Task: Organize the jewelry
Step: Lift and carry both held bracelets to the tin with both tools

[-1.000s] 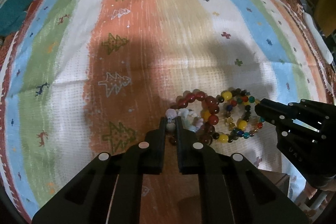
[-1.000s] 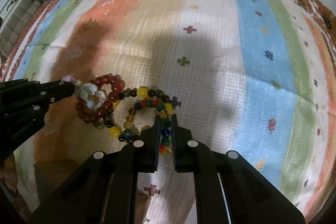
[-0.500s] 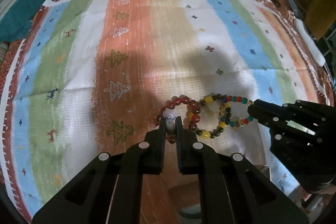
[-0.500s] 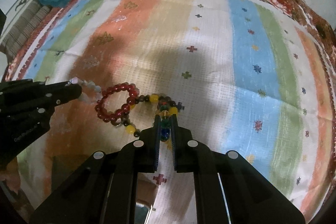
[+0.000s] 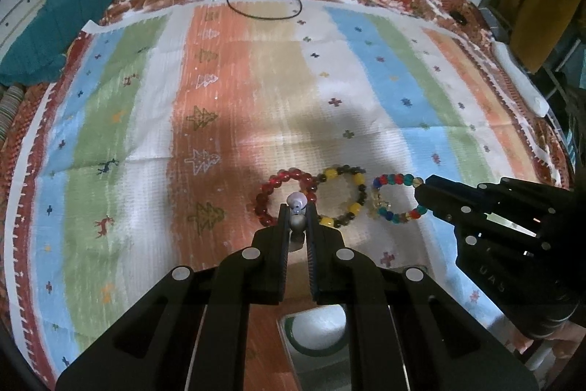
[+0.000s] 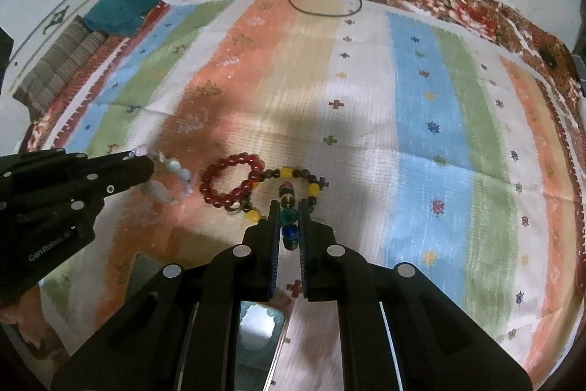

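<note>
While clamped on bracelets (image 5: pixel 393 198), both grippers (image 5: pixel 296 207) above cloth (image 5: pixel 256 79)

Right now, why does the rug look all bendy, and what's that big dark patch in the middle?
Left wrist view: the fisheye lens bows the striped rug into curves, and the corners go black; the dark patch is a soft shadow across the orange stripe above the red bracelet. Right wrist view: same bending, the same grey shadow mid-rug, and the weave looks slightly smeared.
</note>
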A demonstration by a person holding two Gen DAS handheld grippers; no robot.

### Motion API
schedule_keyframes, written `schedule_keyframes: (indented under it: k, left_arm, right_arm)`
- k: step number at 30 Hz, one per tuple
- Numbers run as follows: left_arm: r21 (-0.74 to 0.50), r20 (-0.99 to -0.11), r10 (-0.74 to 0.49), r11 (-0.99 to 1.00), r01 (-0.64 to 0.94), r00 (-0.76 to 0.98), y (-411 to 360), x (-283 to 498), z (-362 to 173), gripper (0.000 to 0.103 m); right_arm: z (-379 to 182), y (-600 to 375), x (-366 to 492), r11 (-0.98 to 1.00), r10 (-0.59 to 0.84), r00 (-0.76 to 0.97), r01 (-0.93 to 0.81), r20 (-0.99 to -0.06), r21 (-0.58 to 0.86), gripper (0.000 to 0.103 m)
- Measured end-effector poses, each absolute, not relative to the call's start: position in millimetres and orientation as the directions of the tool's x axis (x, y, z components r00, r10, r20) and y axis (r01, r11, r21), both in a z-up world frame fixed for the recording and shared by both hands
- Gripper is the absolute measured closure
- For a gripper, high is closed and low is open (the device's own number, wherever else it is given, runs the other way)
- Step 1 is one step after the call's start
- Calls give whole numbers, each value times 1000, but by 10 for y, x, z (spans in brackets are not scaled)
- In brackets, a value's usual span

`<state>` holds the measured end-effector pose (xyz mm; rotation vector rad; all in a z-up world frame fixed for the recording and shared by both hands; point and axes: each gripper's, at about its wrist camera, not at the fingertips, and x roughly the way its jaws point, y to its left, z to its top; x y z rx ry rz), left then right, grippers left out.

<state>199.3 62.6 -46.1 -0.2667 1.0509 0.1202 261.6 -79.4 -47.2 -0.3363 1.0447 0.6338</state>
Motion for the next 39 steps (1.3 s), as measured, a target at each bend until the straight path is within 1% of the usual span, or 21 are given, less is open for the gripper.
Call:
schedule_keyframes:
  k: [24, 39]
  left_arm:
    - [-164, -818, -34, 971, -175, 574, 320, 1446, -162, 95]
    - [-151, -814, -35, 976, -154, 580, 184, 1304, -141, 95]
  right_arm:
    - [-252, -1011, 2197, 770, 365, 395, -637, -843, 35, 93]
    - [-171, -1069, 1995, 760, 385, 409, -649, -827, 33, 93]
